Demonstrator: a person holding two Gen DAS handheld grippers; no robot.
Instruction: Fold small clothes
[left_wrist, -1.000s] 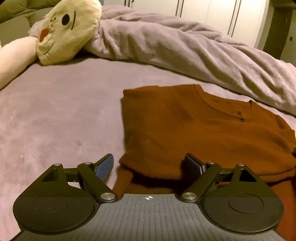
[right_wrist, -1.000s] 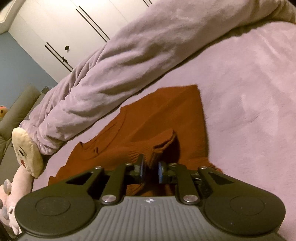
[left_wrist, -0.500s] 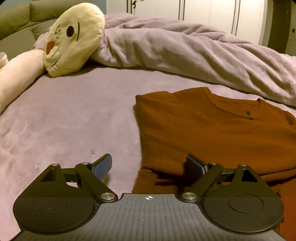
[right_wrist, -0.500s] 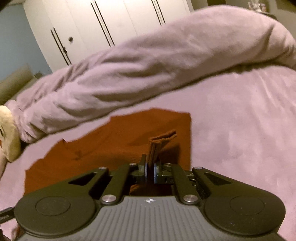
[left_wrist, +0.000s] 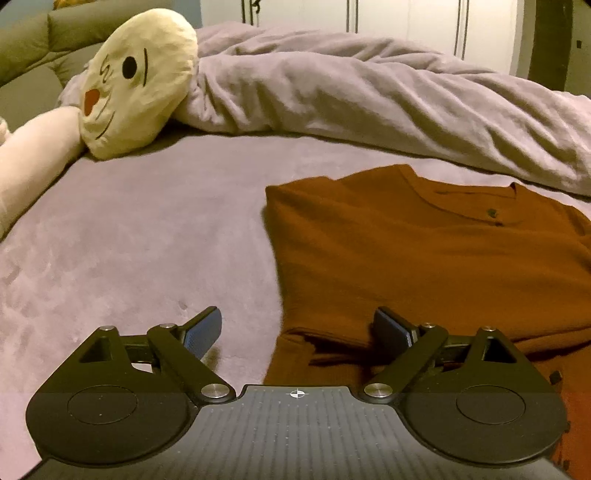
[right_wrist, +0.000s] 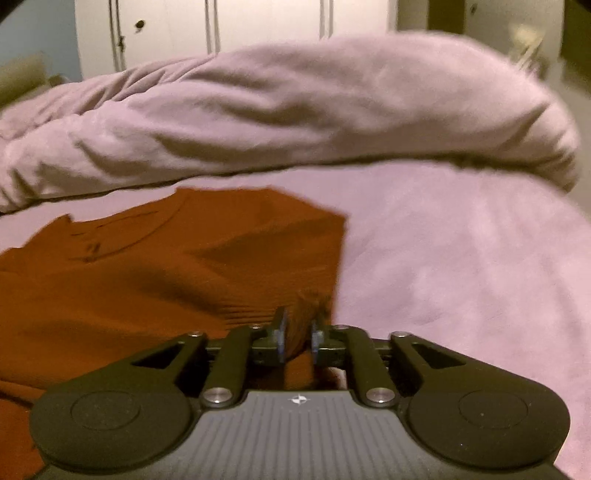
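A rust-brown sweater (left_wrist: 406, 251) lies flat on the mauve bed sheet (left_wrist: 129, 240), neckline and buttons toward the far side. My left gripper (left_wrist: 297, 321) hangs open just above its near left corner; the left fingertip (left_wrist: 207, 325) is over bare sheet, the right one over cloth. In the right wrist view the sweater (right_wrist: 166, 277) fills the left half. My right gripper (right_wrist: 298, 328) is shut on the sleeve cuff (right_wrist: 308, 302), which stands up between the pads at the sweater's right edge. Its jaws are opening, with the cuff between them.
A bunched mauve duvet (left_wrist: 369, 103) runs along the far side of the bed, also the duvet (right_wrist: 295, 110) in the right view. A cream plush pillow with a face (left_wrist: 136, 81) lies far left. White wardrobe doors (right_wrist: 221, 22) stand behind. Bare sheet (right_wrist: 461, 277) extends right of the sweater.
The right gripper rolled level and pinched the sleeve cuff, then its pads spread slightly. The left gripper's view swung a little left, so the sweater sits further right; its jaws stayed wide.
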